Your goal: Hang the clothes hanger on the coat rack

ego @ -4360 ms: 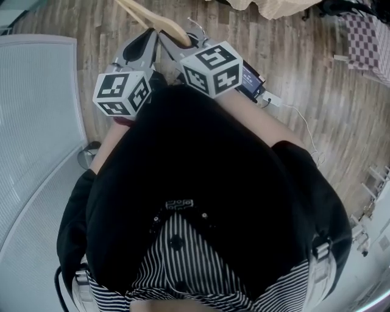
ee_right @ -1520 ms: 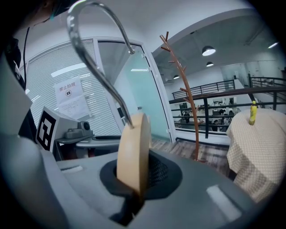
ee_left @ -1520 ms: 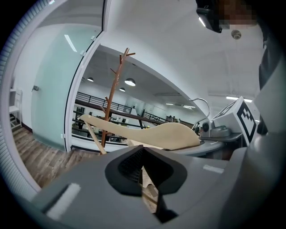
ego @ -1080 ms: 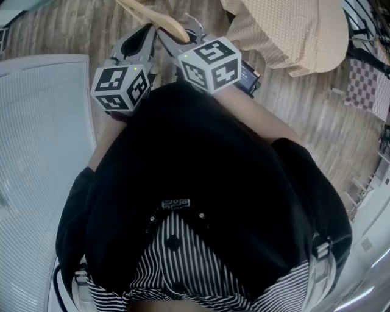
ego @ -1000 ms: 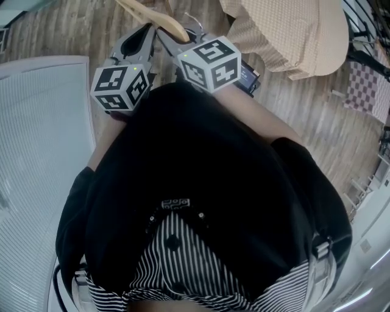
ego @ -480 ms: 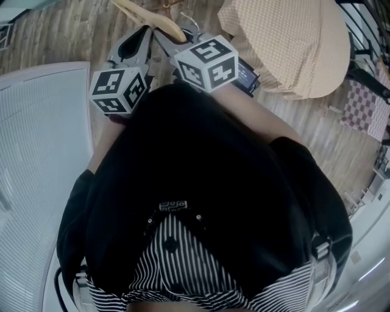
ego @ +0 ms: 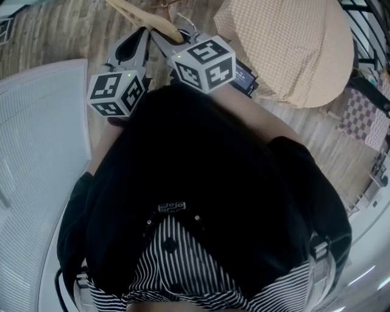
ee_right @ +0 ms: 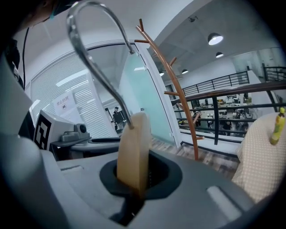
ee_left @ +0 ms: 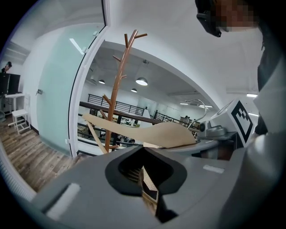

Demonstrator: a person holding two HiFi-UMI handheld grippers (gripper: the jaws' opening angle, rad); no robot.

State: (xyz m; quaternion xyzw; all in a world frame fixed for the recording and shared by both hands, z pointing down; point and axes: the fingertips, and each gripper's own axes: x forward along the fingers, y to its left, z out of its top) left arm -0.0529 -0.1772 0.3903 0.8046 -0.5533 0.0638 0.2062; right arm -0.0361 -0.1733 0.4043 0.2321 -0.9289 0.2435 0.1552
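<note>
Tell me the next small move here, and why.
Probably move the hanger forward toward the coat rack, raising its hook to a branch. The left gripper and right gripper are both shut on the wooden body, the hook stands free on top, and the rack is ahead, not yet touching it.

left tool (ego: pixel 139 44), right tool (ego: pixel 161 40), wooden hanger (ego: pixel 141 16)

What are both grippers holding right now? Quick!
The left gripper is closed on one arm of the wooden hanger.
The right gripper is closed on the same hanger, below its metal hook.
</note>
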